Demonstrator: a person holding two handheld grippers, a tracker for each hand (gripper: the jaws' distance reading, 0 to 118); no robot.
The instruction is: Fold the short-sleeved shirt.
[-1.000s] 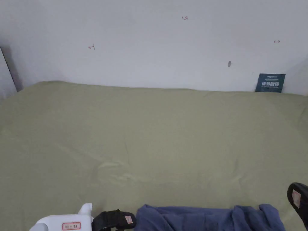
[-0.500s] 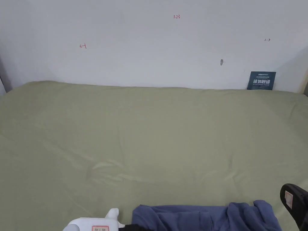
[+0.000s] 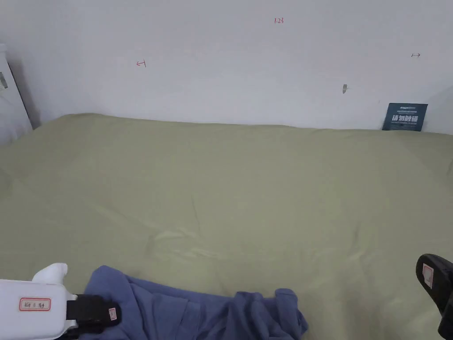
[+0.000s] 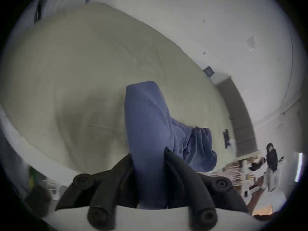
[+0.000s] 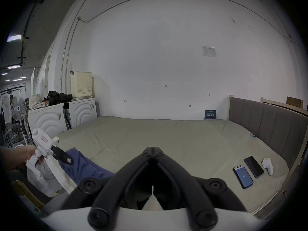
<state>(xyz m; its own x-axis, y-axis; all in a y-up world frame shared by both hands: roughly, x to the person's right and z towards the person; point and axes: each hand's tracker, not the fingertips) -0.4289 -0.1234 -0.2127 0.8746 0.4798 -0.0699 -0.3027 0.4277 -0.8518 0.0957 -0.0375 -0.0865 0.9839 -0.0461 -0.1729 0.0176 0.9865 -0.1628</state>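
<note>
The dark blue short-sleeved shirt (image 3: pixel 199 310) lies crumpled on the near part of the olive bed sheet (image 3: pixel 230 186). My left gripper (image 3: pixel 110 313) is at the shirt's left end, shut on a fold of the cloth. In the left gripper view, the shirt (image 4: pixel 146 118) runs up from between the jaws of the left gripper (image 4: pixel 148 153). My right gripper (image 3: pixel 430 272) hovers at the right, apart from the shirt. In the right gripper view, the right gripper (image 5: pixel 153 148) has its jaws pressed together with nothing between them. The same view shows the left gripper (image 5: pixel 64 157) on the shirt (image 5: pixel 83 166).
Two phones (image 5: pixel 243 176) (image 5: pixel 253 166) and a small white object (image 5: pixel 267 166) lie on the bed near the grey headboard (image 5: pixel 266 123). A blue card (image 3: pixel 405 117) leans against the white wall. White machines (image 5: pixel 81 111) stand past the bed's left end.
My left gripper has moved to the left with the shirt's end in it, and the whole shirt has slid left across the sheet. The right gripper has stayed at the right.
</note>
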